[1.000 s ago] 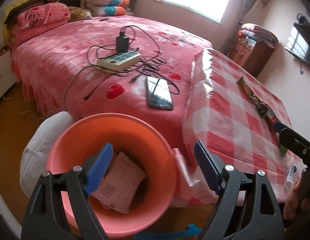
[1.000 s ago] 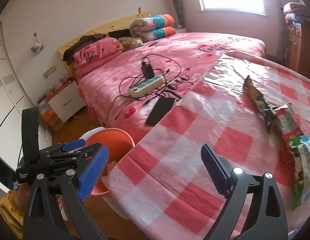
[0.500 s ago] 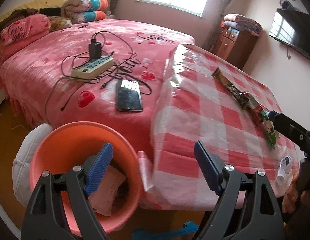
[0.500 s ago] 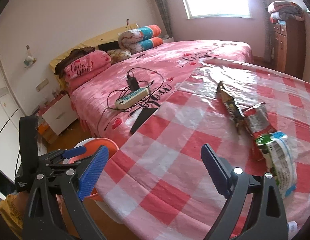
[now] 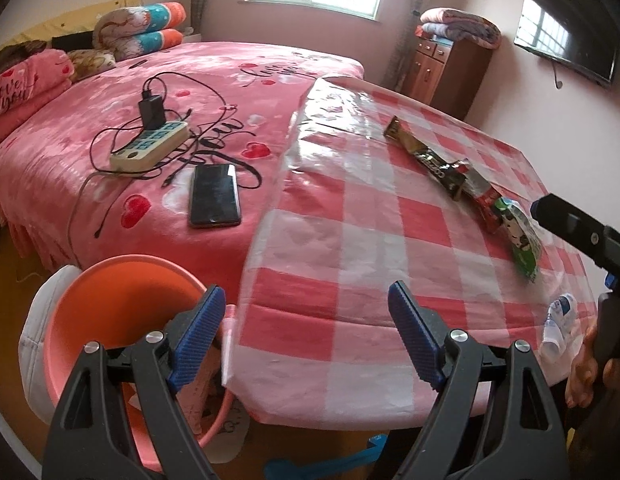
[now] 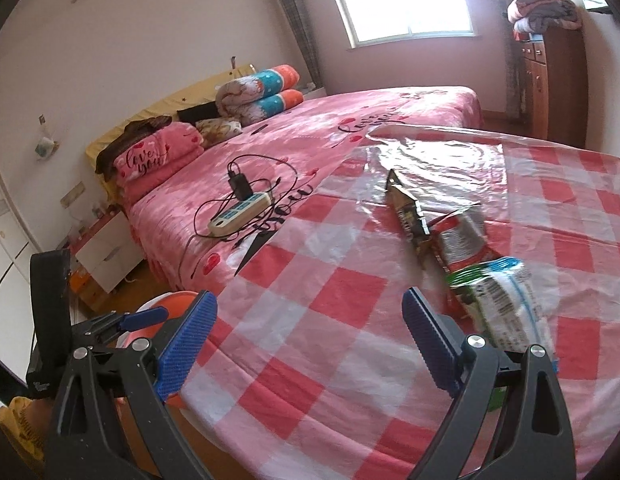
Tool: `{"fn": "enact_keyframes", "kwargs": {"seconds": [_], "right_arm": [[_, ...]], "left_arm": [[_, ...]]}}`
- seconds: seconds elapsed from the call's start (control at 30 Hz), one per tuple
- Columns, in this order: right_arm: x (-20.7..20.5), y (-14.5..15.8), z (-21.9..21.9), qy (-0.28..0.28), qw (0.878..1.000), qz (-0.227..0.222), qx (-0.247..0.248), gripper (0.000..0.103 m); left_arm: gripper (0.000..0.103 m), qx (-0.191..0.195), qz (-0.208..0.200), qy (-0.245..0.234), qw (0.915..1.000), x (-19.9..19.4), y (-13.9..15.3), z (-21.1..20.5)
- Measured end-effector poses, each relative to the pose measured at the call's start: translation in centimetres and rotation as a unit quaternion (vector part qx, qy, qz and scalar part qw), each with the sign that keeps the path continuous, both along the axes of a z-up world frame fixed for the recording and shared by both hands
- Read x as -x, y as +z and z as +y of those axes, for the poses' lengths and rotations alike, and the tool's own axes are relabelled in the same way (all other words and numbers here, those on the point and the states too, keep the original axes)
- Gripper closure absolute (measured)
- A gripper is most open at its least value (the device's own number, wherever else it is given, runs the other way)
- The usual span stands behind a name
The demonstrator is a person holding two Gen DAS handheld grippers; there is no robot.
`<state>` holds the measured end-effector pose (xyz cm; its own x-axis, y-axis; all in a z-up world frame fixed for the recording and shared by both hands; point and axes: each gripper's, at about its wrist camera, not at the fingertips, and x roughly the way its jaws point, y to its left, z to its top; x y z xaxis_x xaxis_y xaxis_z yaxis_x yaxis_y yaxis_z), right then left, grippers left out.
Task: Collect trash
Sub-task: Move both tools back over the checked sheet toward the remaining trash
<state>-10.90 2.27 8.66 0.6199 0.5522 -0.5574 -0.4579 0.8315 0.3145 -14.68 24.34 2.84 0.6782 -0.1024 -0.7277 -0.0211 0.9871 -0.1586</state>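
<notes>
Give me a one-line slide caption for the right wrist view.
Open right gripper over the checked tablecloth, three snack wrappers ahead, bed behind.

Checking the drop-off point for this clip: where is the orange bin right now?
The bin sits on the floor at lower left in the left wrist view, just off the checked table's near corner, below the bed's edge with the phone.

Three wrappers point(image 6: 462, 240) on the table, one orange bin point(image 5: 121, 280), one phone point(image 5: 214, 195), one power strip point(image 5: 149, 146).
</notes>
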Motion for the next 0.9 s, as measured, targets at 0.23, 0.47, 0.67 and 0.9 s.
{"fn": "enact_keyframes", "kwargs": {"seconds": [0.23, 0.47, 0.67, 0.9], "right_arm": [[-0.3, 0.2, -2.6, -0.021, 1.000, -0.002, -0.008, 0.009], [-0.9, 0.1, -5.6, -0.043, 0.999, -0.002, -0.017, 0.009], [-1.8, -0.2, -8.5, -0.067, 0.997, 0.006, -0.022, 0.009], [-3.1, -0.8, -12.6, -0.097, 0.994, 0.025, -0.038, 0.007]], "left_arm": [[0.019, -0.013, 0.000, -0.026, 0.9996, -0.4, 0.5, -2.5], [0.019, -0.028, -0.002, -0.055, 0.9981, -0.6, 1.0, -5.2], [0.019, -0.035, -0.005, -0.098, 0.9946, -0.7, 1.5, -7.9], [0.019, -0.043, -0.008, -0.174, 0.9839, -0.2, 1.9, -12.0]]}}
